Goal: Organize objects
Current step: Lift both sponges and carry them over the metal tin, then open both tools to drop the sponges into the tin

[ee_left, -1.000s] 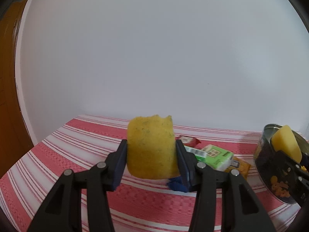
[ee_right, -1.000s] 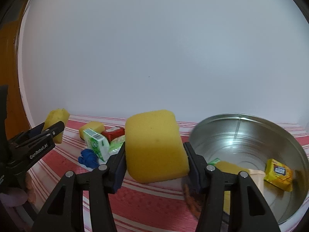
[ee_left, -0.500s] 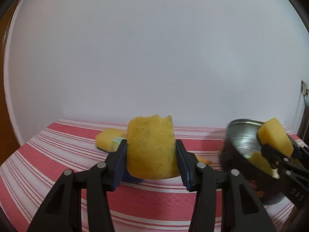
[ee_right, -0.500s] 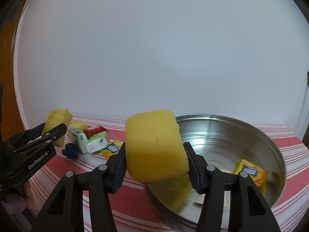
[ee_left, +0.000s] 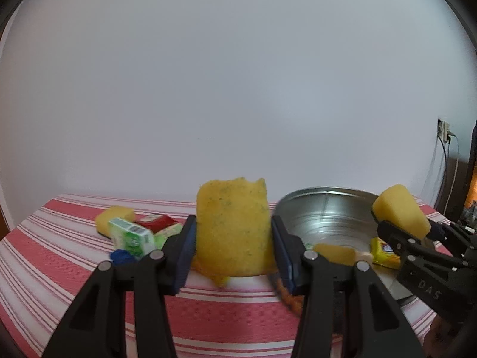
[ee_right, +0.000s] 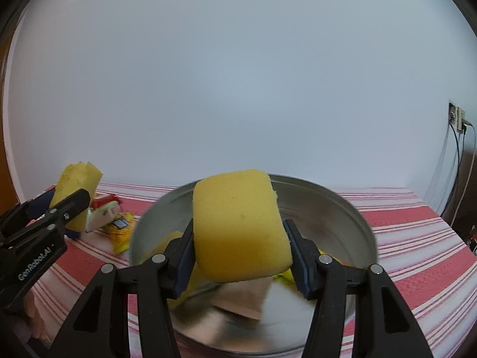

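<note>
The left gripper (ee_left: pixel 233 240) is clamping a speckled yellow sponge (ee_left: pixel 234 228) above the striped cloth (ee_left: pixel 59 268), with a metal basin (ee_left: pixel 328 208) to its right. The right gripper (ee_right: pixel 240 249) is squeezing a smooth yellow sponge (ee_right: pixel 240 223) directly over that basin.

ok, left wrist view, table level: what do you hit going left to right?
Loose yellow sponge → green carton → left gripper's ragged sponge → metal bowl → right gripper's smooth sponge.
</note>
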{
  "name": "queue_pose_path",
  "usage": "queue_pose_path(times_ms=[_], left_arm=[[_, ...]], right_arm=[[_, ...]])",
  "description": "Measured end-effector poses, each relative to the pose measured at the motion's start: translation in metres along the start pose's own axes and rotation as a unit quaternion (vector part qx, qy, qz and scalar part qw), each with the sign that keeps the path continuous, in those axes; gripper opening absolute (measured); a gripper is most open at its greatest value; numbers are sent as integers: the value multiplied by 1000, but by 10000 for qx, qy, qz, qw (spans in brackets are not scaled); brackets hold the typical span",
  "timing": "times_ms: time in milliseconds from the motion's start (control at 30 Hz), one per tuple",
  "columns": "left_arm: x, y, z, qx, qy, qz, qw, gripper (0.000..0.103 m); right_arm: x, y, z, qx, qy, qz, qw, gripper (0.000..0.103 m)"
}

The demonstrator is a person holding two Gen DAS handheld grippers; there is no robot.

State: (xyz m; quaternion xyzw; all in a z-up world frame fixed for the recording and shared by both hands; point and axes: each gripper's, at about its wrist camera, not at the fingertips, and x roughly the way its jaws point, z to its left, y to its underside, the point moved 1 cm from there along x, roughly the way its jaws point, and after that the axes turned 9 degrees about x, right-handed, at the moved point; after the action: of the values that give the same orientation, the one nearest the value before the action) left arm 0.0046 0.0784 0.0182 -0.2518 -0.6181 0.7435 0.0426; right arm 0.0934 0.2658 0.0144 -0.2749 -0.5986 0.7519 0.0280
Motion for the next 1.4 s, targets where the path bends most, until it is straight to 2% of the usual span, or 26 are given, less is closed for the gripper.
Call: queue_pose_path(times_ms=[100,267,467,733,833,1033,1233,1300,1333,1367,1400], left_arm=[[3,-3,-12,12,98,20,9999,48],[14,-8,-36,51,301,102,9995,48],[22,-12,-57,149,428,140,9989,48],[38,-13,-78,160,499,444,9976,48],[40,-14,-85,121,580,549,9967,48],[48,-11,-101,383,601,724,9948,48],[56,-7,-104,489,611,886,9930,49],[57,-6,-98,405,599,881,9935,51],[57,-6,-96,348,595,891,9936,58],[57,-6,-92,279,530,910,9940,70],[56,-6,-88,192,392,902,9950,76]], right_arm=[[0,-3,-18,79,74,35,9999,58],[20,-11,-29,211,221,166,9994,58],[23,-12,-43,239,301,247,9990,58],[27,-17,-55,165,423,258,9986,58],[34,-16,-55,155,492,296,9982,58],[40,-15,-51,185,627,324,9973,58],[48,-11,-44,129,533,532,9971,58],[50,-10,-43,175,479,596,9969,59],[51,-11,-47,228,437,641,9967,59],[51,-12,-48,300,409,675,9964,59],[52,-12,-51,381,396,692,9961,62]])
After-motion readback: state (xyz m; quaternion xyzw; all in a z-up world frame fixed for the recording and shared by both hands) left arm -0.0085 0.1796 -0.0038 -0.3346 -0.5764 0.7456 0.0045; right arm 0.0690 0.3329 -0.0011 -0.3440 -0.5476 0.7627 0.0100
